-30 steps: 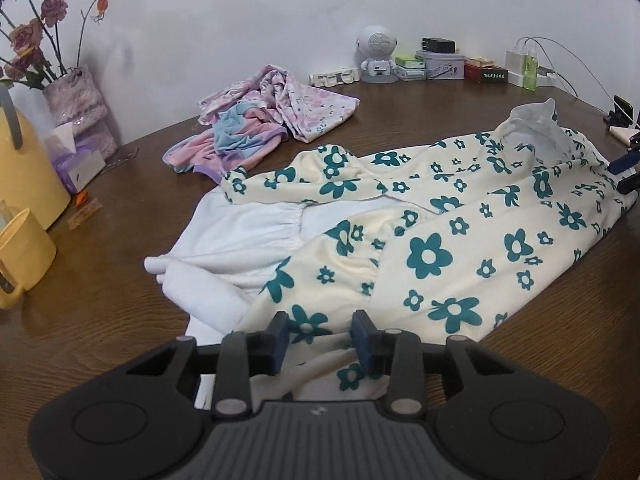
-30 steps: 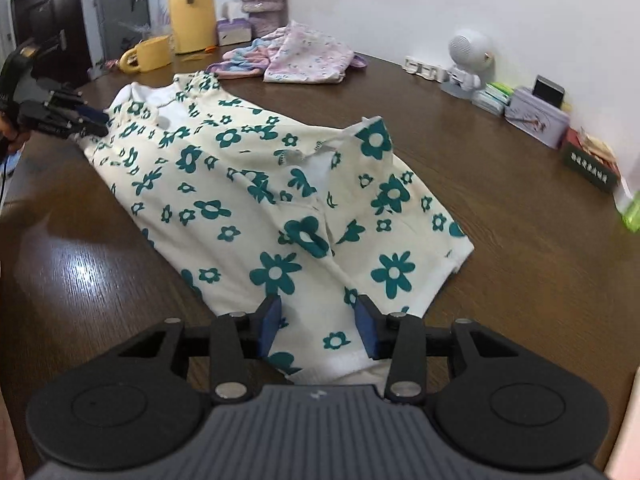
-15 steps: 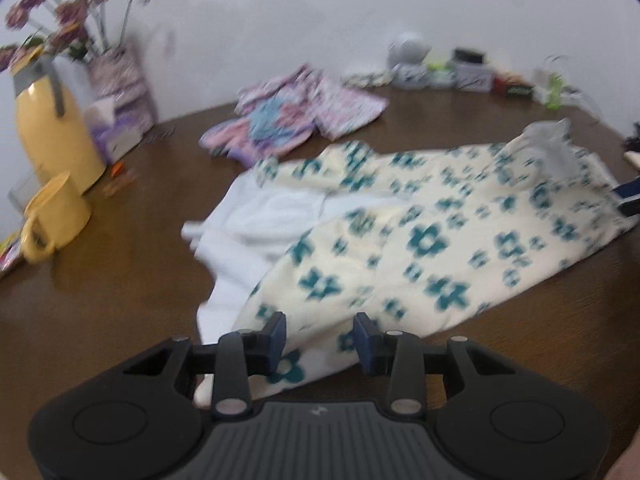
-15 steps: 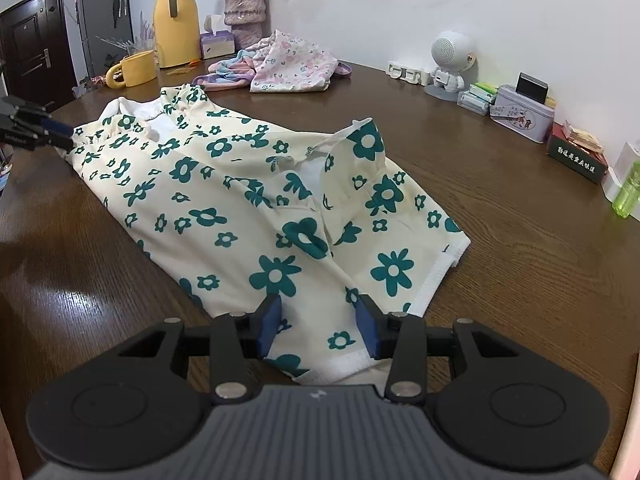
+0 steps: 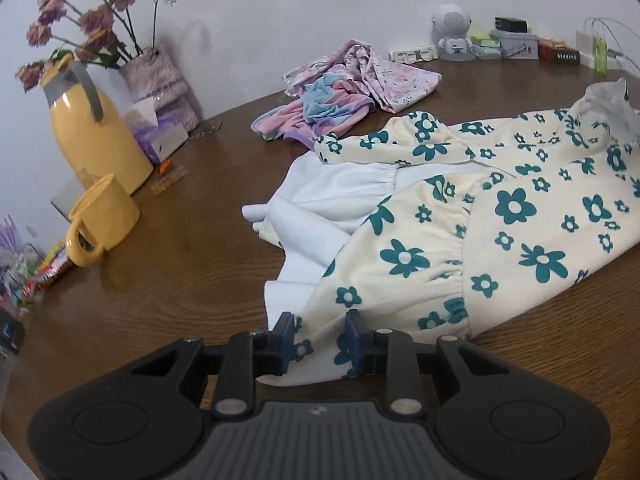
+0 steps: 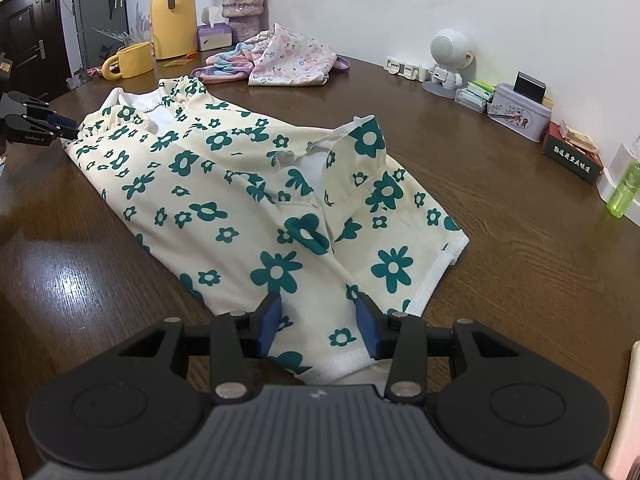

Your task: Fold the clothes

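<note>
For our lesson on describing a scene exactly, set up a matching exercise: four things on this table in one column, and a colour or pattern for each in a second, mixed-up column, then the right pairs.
Things
1. mug
2. garment laid out flat
3. bottle near the wall
4. tissue box

Colours
A. bright green
B. purple
C. yellow
D. cream with teal flowers

Pairs: 1-C, 2-D, 3-A, 4-B
</note>
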`<state>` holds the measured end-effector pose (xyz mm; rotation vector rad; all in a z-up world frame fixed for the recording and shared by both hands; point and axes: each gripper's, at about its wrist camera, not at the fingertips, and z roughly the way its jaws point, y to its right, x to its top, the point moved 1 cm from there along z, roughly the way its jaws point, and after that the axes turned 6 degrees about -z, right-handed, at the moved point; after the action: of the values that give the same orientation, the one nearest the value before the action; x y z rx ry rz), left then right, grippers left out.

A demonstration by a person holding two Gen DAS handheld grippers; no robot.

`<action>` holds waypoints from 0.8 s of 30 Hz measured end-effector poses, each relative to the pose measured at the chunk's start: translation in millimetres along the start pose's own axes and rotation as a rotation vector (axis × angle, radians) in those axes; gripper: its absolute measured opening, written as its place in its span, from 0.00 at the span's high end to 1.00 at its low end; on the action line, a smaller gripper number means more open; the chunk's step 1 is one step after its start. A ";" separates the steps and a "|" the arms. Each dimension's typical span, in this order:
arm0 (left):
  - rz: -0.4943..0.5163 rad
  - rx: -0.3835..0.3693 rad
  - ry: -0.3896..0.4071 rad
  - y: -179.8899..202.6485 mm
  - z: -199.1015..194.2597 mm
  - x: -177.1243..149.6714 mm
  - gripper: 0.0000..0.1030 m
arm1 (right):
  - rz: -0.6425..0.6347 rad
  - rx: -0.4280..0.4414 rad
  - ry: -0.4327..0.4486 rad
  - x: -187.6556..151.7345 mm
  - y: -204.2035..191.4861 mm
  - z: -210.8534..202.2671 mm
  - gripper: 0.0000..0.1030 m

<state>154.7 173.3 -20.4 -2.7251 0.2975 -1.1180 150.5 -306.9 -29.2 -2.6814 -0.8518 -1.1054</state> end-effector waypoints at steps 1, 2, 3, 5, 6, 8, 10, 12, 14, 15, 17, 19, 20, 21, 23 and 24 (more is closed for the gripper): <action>-0.002 -0.002 -0.001 -0.8 0.4 0.3 0.74 | 0.003 -0.001 0.000 0.0 -0.2 0.0 0.60; -0.006 -0.005 -0.006 -1.9 0.9 1.3 0.74 | 0.005 -0.003 0.000 0.2 -0.5 -0.2 0.60; -0.015 -0.010 -0.016 -3.8 0.1 3.4 0.73 | 0.010 -0.001 -0.002 0.6 -0.6 -0.6 0.60; -0.040 -0.039 0.002 -8.2 -10.1 9.9 0.73 | 0.036 0.024 -0.010 2.0 1.6 -4.7 0.59; -0.049 -0.056 0.033 -9.4 -19.1 14.9 0.73 | 0.049 0.047 -0.002 3.3 2.5 -10.6 0.59; -0.055 -0.090 0.098 -8.0 -35.8 26.0 0.71 | 0.048 0.065 0.048 11.9 -1.9 -23.2 0.59; -0.034 -0.149 0.148 4.2 -45.7 36.1 0.68 | 0.037 0.074 0.100 22.6 -8.4 -33.4 0.59; 0.013 -0.237 0.172 26.5 -48.3 43.6 0.68 | -0.014 0.097 0.127 37.6 -23.4 -29.3 0.59; 0.079 -0.311 0.168 53.7 -43.2 46.4 0.68 | -0.072 0.123 0.125 51.9 -40.2 -13.2 0.59; 0.102 -0.336 0.159 65.2 -38.8 46.3 0.68 | -0.099 0.136 0.120 58.8 -48.0 -3.6 0.59; 0.123 -0.362 0.136 80.5 -29.1 44.4 0.67 | -0.141 0.159 0.108 69.5 -61.3 17.3 0.59; 0.110 -0.344 0.115 82.7 -19.4 41.3 0.67 | -0.162 0.192 0.090 74.7 -67.2 35.6 0.59; 0.090 -0.322 0.103 78.5 -14.3 39.5 0.68 | -0.170 0.204 0.080 75.6 -68.9 43.3 0.59; 0.066 -0.301 0.091 73.0 -9.6 37.6 0.68 | -0.172 0.210 0.073 74.2 -68.2 48.0 0.59; 0.019 -0.265 0.063 58.3 -2.4 32.5 0.69 | -0.159 0.226 0.077 69.6 -62.0 48.1 0.60; 0.004 -0.249 0.050 52.3 1.3 29.4 0.69 | -0.153 0.233 0.079 67.3 -59.0 48.2 0.60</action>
<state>170.1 115.6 -14.2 -2.9099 0.4789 -1.2246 186.8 -212.1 -24.4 -2.4014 -1.1126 -1.0597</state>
